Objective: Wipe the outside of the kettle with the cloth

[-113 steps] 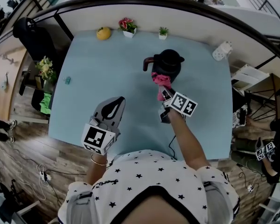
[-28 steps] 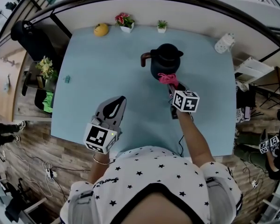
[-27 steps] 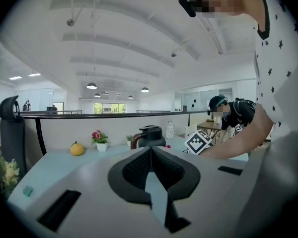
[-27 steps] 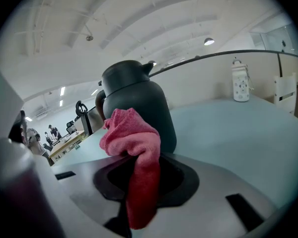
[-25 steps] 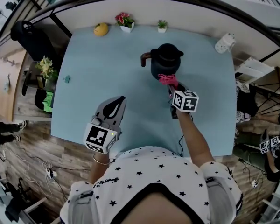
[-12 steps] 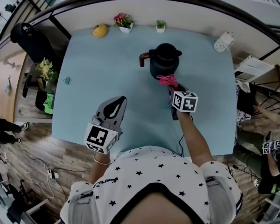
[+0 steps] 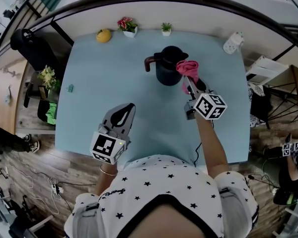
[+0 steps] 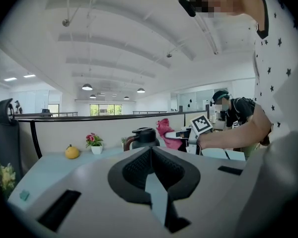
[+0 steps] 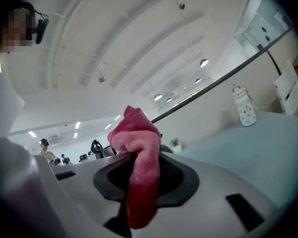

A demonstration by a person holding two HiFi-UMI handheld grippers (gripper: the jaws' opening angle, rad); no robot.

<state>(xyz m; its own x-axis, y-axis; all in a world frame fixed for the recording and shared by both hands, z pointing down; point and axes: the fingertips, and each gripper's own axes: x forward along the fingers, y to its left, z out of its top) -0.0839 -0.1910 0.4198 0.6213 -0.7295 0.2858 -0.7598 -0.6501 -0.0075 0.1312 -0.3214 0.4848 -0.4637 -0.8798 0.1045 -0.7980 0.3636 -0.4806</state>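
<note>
Pale blue bench [image 7: 114, 78] in an open office w/ a railing behind. At its far edge, well beyond both claws, sit a yellow fruit [image 7: 103, 35], flower pot [image 7: 125, 25], small plant [image 7: 166, 28] and white bottle [image 7: 230, 42]. The black kettle [image 7: 164, 69] stands upright just ahead of the R claw [image 7: 188, 81], w/ its handle on the side away from that claw. The kettle's near shoulder is covered by the pink cloth [image 7: 187, 66]. In the right gripper view the cloth blocks nearly all of the kettle, only a dark sliver shows. Whether the cloth actually presses on the kettle: can't tell. R claw is clenched on the cloth, the top bunched above the jaws and a tail hanging below. R arm is stretched fwd, claw raised to about lid height. L claw [image 7: 127, 107] sits low near the body, well back and left of the kettle, jaws pressed together w/ nothing between. L forearm is mostly hidden under it.
</note>
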